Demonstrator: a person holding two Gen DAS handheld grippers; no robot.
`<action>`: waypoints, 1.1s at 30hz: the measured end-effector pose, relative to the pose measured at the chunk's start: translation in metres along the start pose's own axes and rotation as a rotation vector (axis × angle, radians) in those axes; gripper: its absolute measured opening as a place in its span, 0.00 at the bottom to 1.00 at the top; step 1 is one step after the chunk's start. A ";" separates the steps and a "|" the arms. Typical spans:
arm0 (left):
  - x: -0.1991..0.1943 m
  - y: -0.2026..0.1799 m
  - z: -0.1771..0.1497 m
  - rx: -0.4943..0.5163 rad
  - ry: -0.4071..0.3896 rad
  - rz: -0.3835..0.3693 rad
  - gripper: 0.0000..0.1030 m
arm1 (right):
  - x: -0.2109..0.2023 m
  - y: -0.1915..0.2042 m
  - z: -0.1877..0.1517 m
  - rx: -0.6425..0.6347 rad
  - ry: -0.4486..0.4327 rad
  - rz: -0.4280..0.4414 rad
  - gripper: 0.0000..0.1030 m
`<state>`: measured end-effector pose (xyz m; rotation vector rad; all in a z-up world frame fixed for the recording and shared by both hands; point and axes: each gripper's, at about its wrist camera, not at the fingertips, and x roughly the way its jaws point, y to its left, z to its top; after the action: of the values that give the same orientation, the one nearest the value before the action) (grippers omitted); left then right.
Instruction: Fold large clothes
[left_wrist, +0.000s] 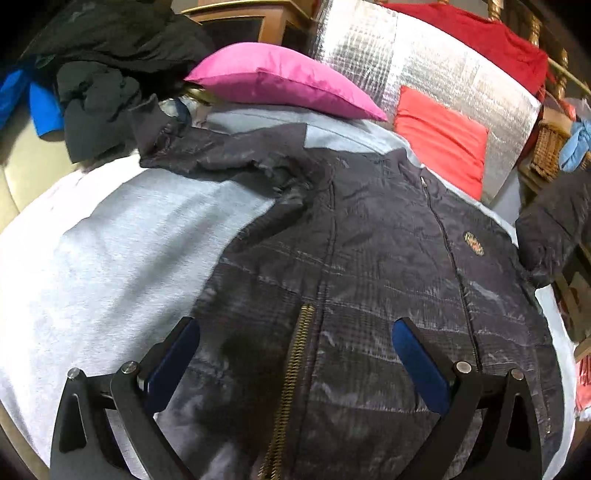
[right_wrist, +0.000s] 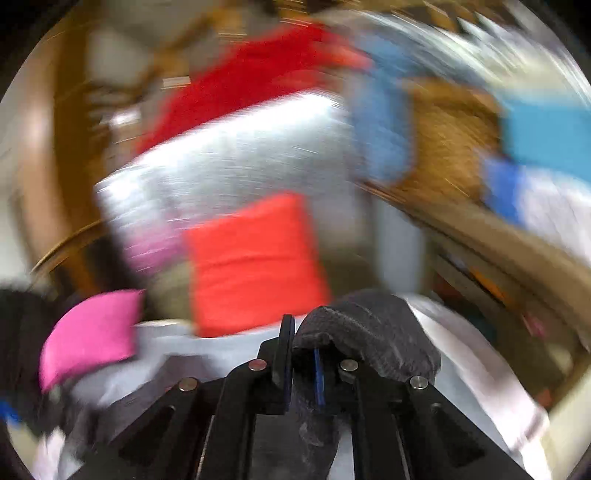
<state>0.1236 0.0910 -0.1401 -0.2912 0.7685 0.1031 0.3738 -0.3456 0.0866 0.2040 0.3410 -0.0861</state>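
Dark quilted jacket (left_wrist: 369, 258) lay spread face-up, folding barely begun.
Right gripper (right_wrist: 303, 365) clenched a sleeve (right_wrist: 369, 332); left gripper (left_wrist: 295, 354) hovered spread wide, grasping nothing.

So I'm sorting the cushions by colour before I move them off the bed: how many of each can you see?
Pink cushion: 1
Orange-red cushion: 1
Total: 2
The red cloth draped at the top looks like fabric, not a cushion, so it is left out.
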 end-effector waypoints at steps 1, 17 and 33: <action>-0.003 0.003 0.000 -0.004 -0.004 -0.001 1.00 | -0.007 0.030 -0.003 -0.053 -0.012 0.032 0.10; -0.039 -0.007 0.034 0.062 -0.036 -0.006 1.00 | 0.005 0.094 -0.222 0.103 0.417 0.301 0.93; 0.139 -0.251 0.097 0.572 0.193 0.154 1.00 | -0.041 -0.006 -0.232 0.351 0.248 0.446 0.93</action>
<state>0.3376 -0.1220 -0.1152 0.3056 0.9758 -0.0031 0.2598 -0.3001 -0.1144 0.6367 0.5190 0.3248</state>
